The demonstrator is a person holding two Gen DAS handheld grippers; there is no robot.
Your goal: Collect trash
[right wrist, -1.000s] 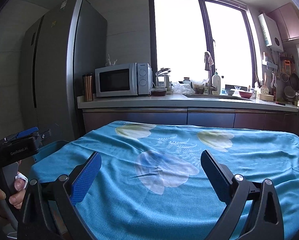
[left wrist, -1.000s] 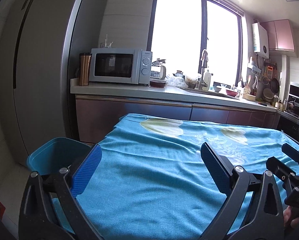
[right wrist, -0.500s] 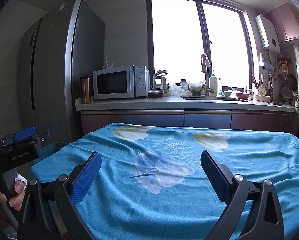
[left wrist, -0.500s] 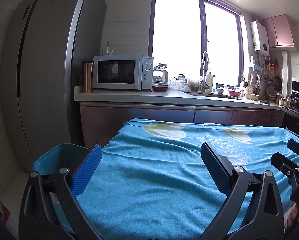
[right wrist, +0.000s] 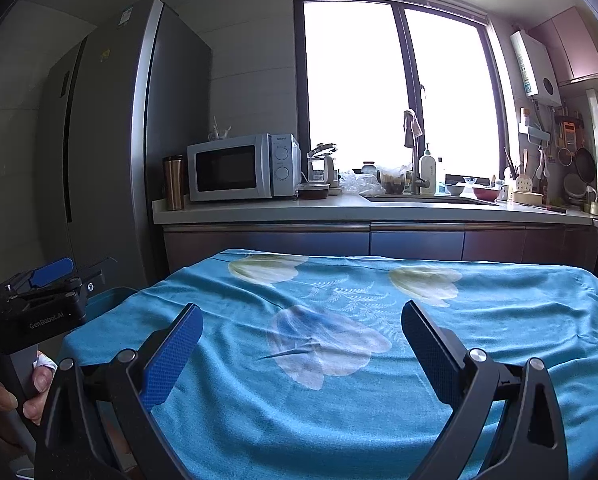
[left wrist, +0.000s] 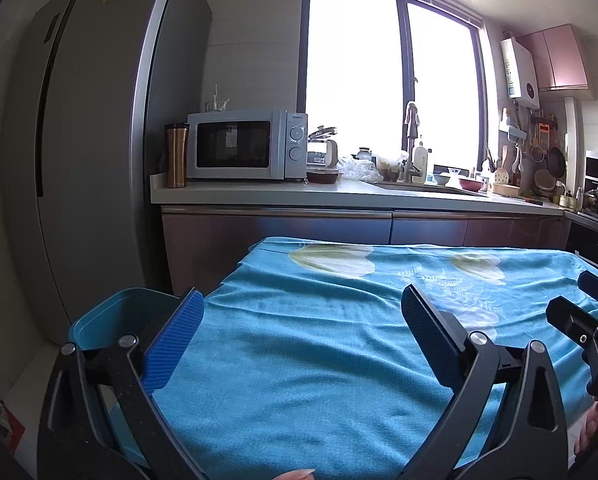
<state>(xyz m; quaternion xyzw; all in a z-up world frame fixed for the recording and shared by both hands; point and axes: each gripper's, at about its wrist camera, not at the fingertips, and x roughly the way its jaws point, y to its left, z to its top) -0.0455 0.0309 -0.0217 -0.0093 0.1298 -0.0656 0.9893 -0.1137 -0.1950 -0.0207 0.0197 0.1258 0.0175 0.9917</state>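
At the far left stood a tall grey refrigerator, reaching almost to the ceiling. Low in front of it, just beside the left edge of the table, sat a blue bin, its rim partly hidden behind the left gripper. That gripper hovered over the near part of the table with its blue-padded fingers spread wide apart and nothing between them. In the right wrist view a hand gripped the handle of the left gripper at the left edge, with a small scrap of white material showing at the fingertips; what it was could not be told.

The table was covered by a turquoise cloth printed with pale flowers, and no loose trash was visible on it. The right gripper hung above the near middle of the cloth, jaws likewise wide apart and empty.

Beyond the table ran a countertop. On it, from left, stood a copper-coloured tumbler, then a white microwave, then a crumpled clear plastic bag near the faucet. A bright window rose behind them.
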